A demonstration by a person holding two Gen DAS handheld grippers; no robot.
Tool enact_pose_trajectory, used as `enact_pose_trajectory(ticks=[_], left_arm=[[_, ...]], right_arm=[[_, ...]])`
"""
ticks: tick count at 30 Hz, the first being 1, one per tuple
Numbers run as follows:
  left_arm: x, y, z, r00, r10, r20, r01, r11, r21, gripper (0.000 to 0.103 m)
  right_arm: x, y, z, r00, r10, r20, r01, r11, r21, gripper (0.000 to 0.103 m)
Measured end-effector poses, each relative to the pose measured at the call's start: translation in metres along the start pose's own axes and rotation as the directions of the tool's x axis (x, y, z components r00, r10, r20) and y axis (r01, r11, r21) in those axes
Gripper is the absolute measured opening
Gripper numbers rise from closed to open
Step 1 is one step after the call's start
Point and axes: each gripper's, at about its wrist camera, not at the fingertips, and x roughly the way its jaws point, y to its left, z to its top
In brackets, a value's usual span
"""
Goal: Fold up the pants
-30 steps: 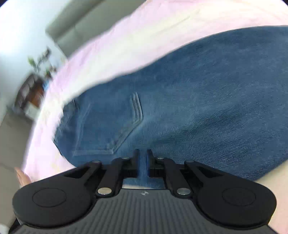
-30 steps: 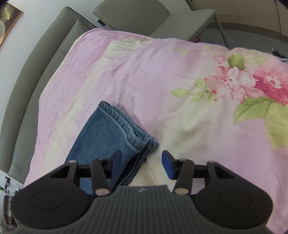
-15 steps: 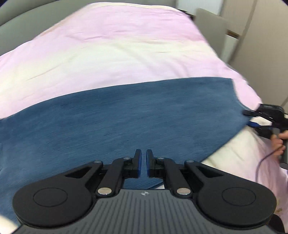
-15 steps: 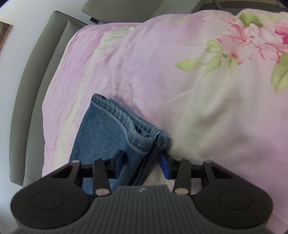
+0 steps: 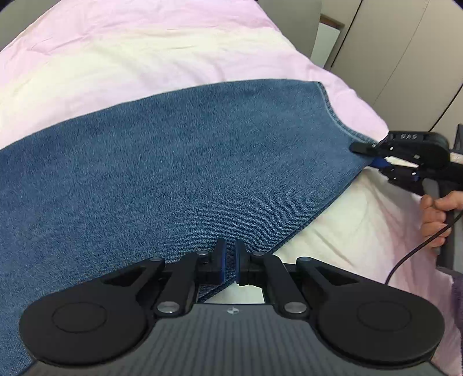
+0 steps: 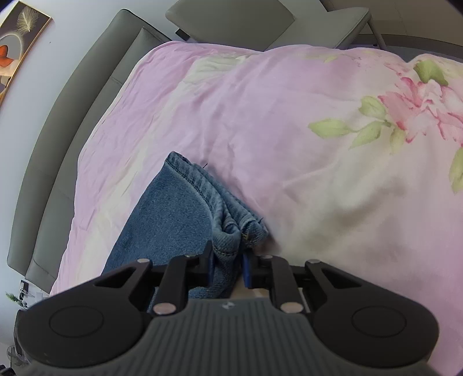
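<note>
- A pink floral duvet (image 6: 303, 121) is covering the bed under everything; a grey padded headboard (image 6: 66, 121) is curving along its far left edge as the right gripper sees it, and a grey chair (image 6: 260, 20) is standing beyond the top of the bed.
- A framed picture (image 6: 17, 49) is hanging on the wall to the upper left of the right gripper; pale cabinet doors (image 5: 405, 57) are rising to the upper right of the left gripper.
- One pair of blue denim pants (image 5: 173, 173) is lying flat on the duvet, its long axis running across the left gripper's view — leg hems pointing toward the right gripper.
- Nothing is lying on top of the denim between the two grippers.
- The left gripper (image 5: 228, 264) is pinching the near folded edge of the pants, its pads nearly together with only the cloth between them.
- The right gripper (image 6: 227, 267) is clamping the bunched hems (image 6: 228, 214) — two stitched cuffs stacked — with fabric filling the narrow gap.
- In the left view, the right gripper is sitting at the far right corner of the denim, a bare hand (image 5: 437, 219) wrapping its handle and a black cable (image 5: 411, 254) trailing down.
- Count: one pair of pants, two grippers, one chair.
</note>
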Motion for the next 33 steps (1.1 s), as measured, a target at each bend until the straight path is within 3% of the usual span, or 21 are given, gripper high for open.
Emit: enact_pose_trajectory(ticks=[3, 9, 15, 20, 23, 28, 33], left_arm=[[0.013, 0.002, -0.004, 1.000, 0.016, -0.005, -0.017, 0.997, -0.080, 0.005], [0.021, -0.003, -0.014, 0.998, 0.070, 0.011, -0.068, 0.994, -0.085, 0.005], [0.023, -0.012, -0.013, 0.994, 0.112, 0.004, -0.111, 0.993, -0.044, 0.005], [-0.016, 0.007, -0.024, 0.990, 0.101, 0.095, -0.089, 0.988, -0.127, 0.006], [-0.055, 0.033, -0.034, 0.982, 0.082, 0.168, -0.048, 0.979, -0.198, 0.006], [-0.110, 0.096, -0.050, 0.968, 0.178, 0.177, -0.116, 0.943, -0.312, 0.006], [-0.153, 0.159, -0.082, 0.939, 0.261, 0.223, -0.147, 0.892, -0.427, 0.006]], right_arm=[[-0.003, 0.008, 0.001, 1.000, -0.010, 0.002, 0.010, 0.998, -0.058, 0.011], [-0.025, 0.049, 0.007, 1.000, -0.027, 0.015, 0.030, 0.975, -0.218, 0.009], [-0.054, 0.122, 0.003, 0.999, 0.014, 0.041, 0.003, 0.928, -0.373, 0.008], [-0.074, 0.196, -0.007, 0.996, 0.075, 0.048, -0.043, 0.877, -0.478, 0.008], [-0.080, 0.244, -0.025, 0.994, 0.101, 0.034, -0.063, 0.815, -0.576, 0.008], [-0.074, 0.315, -0.080, 0.994, 0.112, -0.020, -0.092, 0.691, -0.717, 0.008], [-0.047, 0.367, -0.153, 0.990, 0.067, -0.124, -0.140, 0.565, -0.813, 0.009]])
